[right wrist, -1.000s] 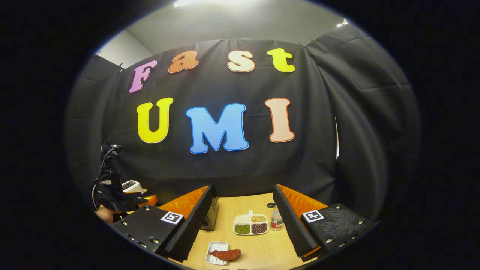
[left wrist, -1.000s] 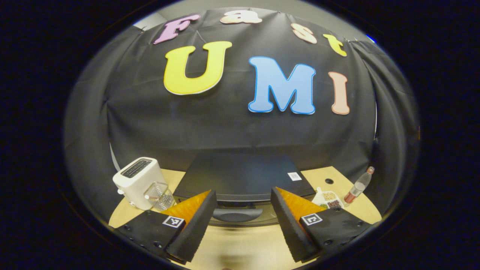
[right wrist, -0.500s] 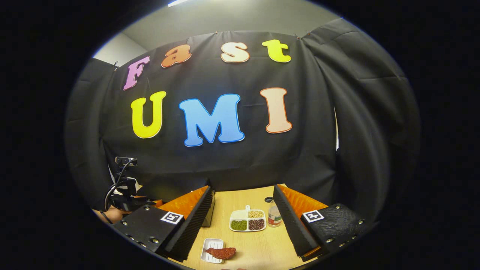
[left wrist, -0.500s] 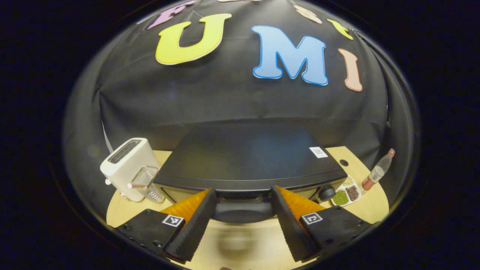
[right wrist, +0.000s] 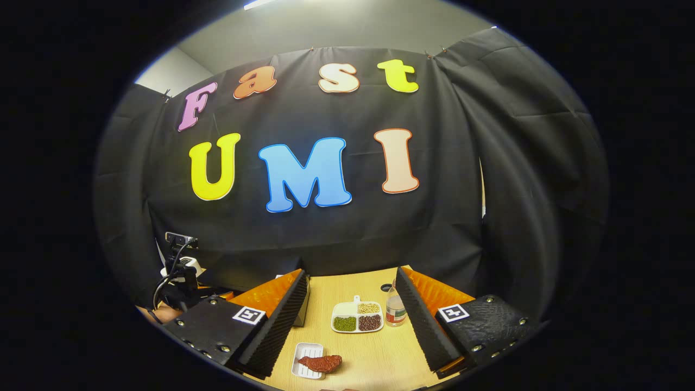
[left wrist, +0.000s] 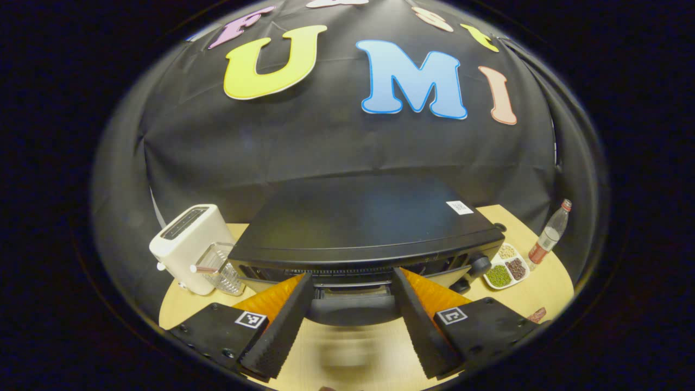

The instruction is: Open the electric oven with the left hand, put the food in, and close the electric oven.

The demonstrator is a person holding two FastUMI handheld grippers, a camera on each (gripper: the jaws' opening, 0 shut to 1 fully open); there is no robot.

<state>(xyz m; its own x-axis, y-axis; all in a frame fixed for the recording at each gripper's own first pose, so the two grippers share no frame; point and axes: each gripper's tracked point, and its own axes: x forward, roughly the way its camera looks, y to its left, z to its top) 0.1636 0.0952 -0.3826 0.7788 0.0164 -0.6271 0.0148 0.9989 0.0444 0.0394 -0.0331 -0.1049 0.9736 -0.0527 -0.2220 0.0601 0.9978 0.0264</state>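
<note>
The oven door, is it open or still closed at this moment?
Slightly open: in the left gripper view a gap shows under the oven's top, and the door handle sits between the left gripper's spread fingers.
</note>
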